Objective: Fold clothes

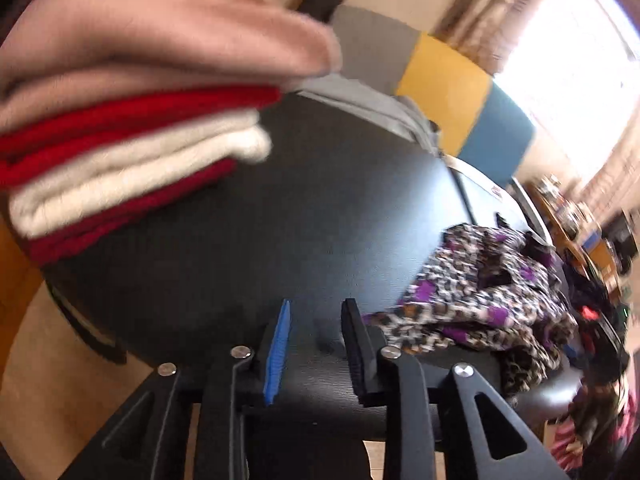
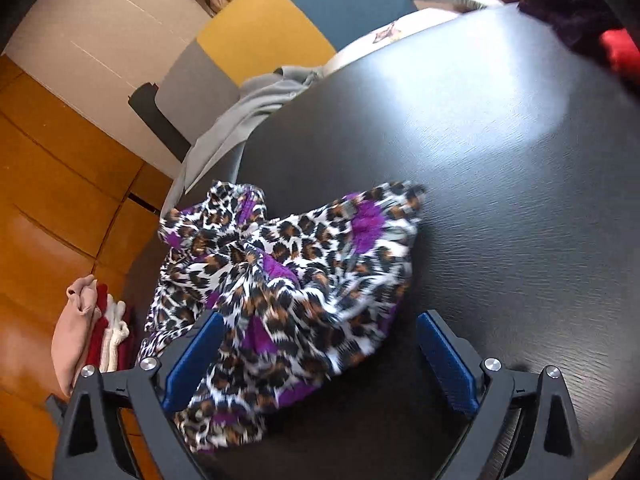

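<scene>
No readable writing or labels. Leopard-print garment (image 2: pixel 280 272) crumpled on black table (image 2: pixel 500 200). Right gripper (image 2: pixel 320 356) wide open around it, pads not pressing. Left gripper (image 1: pixel 316 344) partly open, empty, over bare table; folded stack (image 1: pixel 132 120) nearby.

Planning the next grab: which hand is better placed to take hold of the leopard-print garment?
Right, probably. The right tongs stand wide open with the leopard-print garment between the fingers. The left tongs sit over bare table, garment off to the side.
</scene>
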`<state>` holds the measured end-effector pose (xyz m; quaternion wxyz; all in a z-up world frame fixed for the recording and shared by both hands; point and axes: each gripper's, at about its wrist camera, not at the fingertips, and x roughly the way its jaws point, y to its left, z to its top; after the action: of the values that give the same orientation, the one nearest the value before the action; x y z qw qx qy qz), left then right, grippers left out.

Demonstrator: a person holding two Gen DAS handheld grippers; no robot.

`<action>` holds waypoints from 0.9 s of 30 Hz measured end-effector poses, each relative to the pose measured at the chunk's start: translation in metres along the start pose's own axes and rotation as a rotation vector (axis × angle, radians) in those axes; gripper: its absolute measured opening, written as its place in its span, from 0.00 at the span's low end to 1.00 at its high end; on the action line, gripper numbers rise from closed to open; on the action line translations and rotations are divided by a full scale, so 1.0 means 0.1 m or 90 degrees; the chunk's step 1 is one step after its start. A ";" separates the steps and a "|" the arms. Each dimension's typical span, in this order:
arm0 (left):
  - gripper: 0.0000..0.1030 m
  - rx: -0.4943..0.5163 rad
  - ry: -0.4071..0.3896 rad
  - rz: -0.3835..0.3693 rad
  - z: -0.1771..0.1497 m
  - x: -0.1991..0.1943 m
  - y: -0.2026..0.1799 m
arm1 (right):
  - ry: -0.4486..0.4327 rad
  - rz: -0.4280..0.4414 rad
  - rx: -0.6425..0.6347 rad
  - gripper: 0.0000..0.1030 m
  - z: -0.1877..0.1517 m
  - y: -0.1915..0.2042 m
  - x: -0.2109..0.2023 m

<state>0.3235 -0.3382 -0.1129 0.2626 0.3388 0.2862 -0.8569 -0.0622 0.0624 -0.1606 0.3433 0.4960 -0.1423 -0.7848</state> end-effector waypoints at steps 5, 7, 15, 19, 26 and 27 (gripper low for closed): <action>0.33 0.019 0.017 -0.047 -0.02 0.09 -0.23 | 0.002 0.038 0.012 0.20 0.14 0.08 0.11; 0.33 -0.020 0.026 -0.084 -0.03 0.15 -0.23 | 0.000 0.078 0.037 0.20 0.24 0.12 0.10; 0.33 -0.073 -0.015 -0.088 -0.10 -0.09 0.01 | -0.049 0.435 -0.056 0.20 0.51 1.65 -0.26; 0.33 -0.101 -0.018 -0.060 -0.19 -0.19 0.17 | 0.077 0.598 -0.156 0.24 0.00 2.62 -0.06; 0.33 -0.149 -0.042 -0.046 -0.17 -0.33 0.37 | 0.187 0.481 -0.242 0.61 -0.74 2.67 0.25; 0.33 -0.157 -0.041 -0.049 -0.18 -0.33 0.40 | 0.184 0.457 -0.233 0.65 -0.75 2.53 0.25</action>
<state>0.3774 -0.3459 -0.1120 0.2781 0.2650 0.3940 -0.8350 0.0973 -0.1288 -0.0704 0.6934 0.4509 -0.1144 -0.5502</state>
